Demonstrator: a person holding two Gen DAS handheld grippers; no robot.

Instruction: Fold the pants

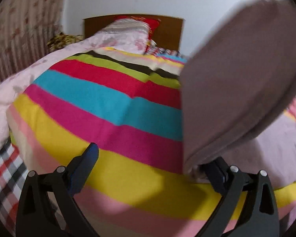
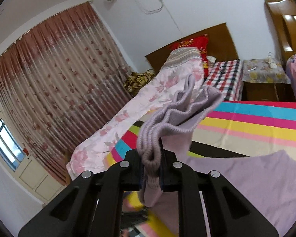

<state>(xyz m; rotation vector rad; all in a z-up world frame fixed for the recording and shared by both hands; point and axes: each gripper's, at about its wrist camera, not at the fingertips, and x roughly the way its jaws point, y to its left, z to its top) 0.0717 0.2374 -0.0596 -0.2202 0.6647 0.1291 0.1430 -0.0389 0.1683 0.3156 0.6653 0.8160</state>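
— Start at the right gripper (image 2: 151, 169): what are the fingers doing?

— Pressed together on the ribbed waistband of the lilac pants (image 2: 246, 179). The bunched band sticks up out of the pinch and a bit hangs below it. From there the cloth runs away to the gripper's right and lies flat on the striped bedspread (image 2: 256, 122).

— And the left gripper (image 1: 148, 162)?

— Spread wide. The left finger (image 1: 88, 156) stands bare over the yellow stripe. The right one is partly under a lifted sweep of the same pants (image 1: 236, 90), which rises up and away to the right in a blurred arc. Touching that finger, it seems, but nothing is pinched between the two.

— So which hand has the say?

— The right one, I'd judge; it alone has a grip. The garment's long axis appears to run from that held waistband off toward the right side of the bed, with the flowered quilt (image 2: 140, 106) well apart on the far left. The left gripper sits just beside the raised cloth and would need to close on it, I'd guess, before any fold goes over squarely.
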